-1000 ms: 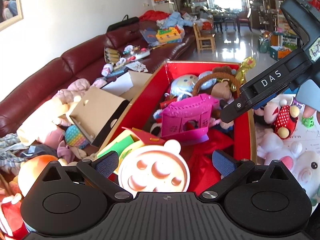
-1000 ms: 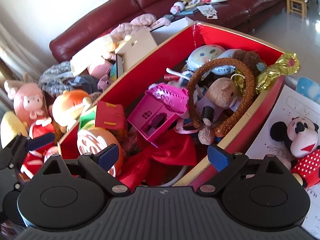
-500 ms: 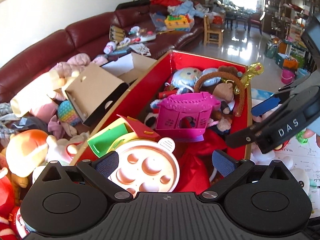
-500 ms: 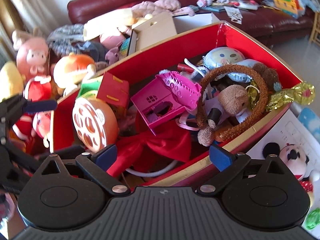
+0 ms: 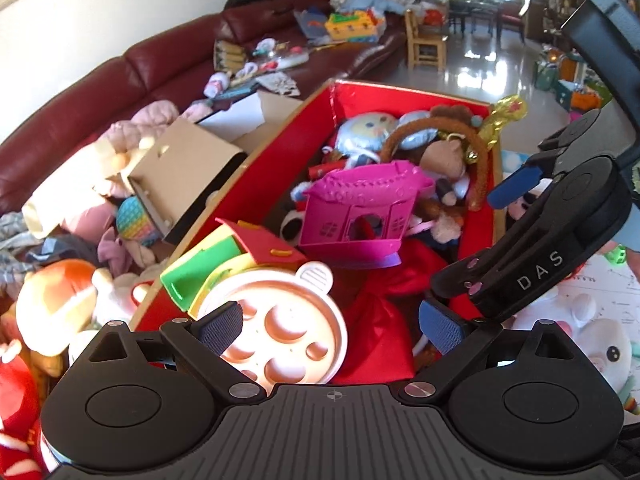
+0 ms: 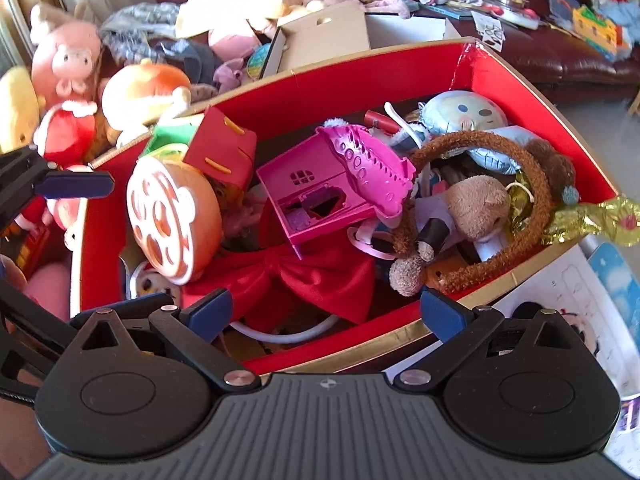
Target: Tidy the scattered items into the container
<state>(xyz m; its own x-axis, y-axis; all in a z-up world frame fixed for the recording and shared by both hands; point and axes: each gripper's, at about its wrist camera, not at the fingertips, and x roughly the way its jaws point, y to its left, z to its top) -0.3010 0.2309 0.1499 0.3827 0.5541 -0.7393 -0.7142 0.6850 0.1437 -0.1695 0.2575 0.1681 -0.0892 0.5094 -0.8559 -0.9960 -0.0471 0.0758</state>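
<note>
Moved since earlier frames: my right view slid left along the near wall of the big red cardboard box [image 6: 360, 80]; more plush pile past the box's left end shows now. In the left view the right gripper [image 5: 472, 264] dropped lower and closer over the box's right rim.

Left gripper [image 6: 76, 184]: fingers spread, nothing between them; parked over the box's near-left corner, above the round peach plastic disc toy with cut-out holes [image 5: 276, 328].

Right gripper, own view: fingers spread wide, empty, hanging over the near rim above the red satin bow [image 6: 320, 276].

Step in hand: btwn picks, I reckon. Both hands free over the box, so the last drop looks done and I'm lining up the next grab.

Box contents: pink plastic toy house [image 6: 332, 184] mid-box, brown plush monkey [image 6: 476, 208] toward the right end, disc toy leaning at the left end. Pretty full.

Still outside: orange round plush [image 6: 144, 92] and pink plush pig [image 6: 68, 60] just past the box's far-left corner; white plush pig [image 5: 592, 344] on the floor by the right wall.

Next move, my call: left gripper swings out past the left end, comes down on the orange plush w/ fingers wide, pinches a soft fold, lifts clear of the rim.

Watch: box is crowded; drop near the bow where there's room.
</note>
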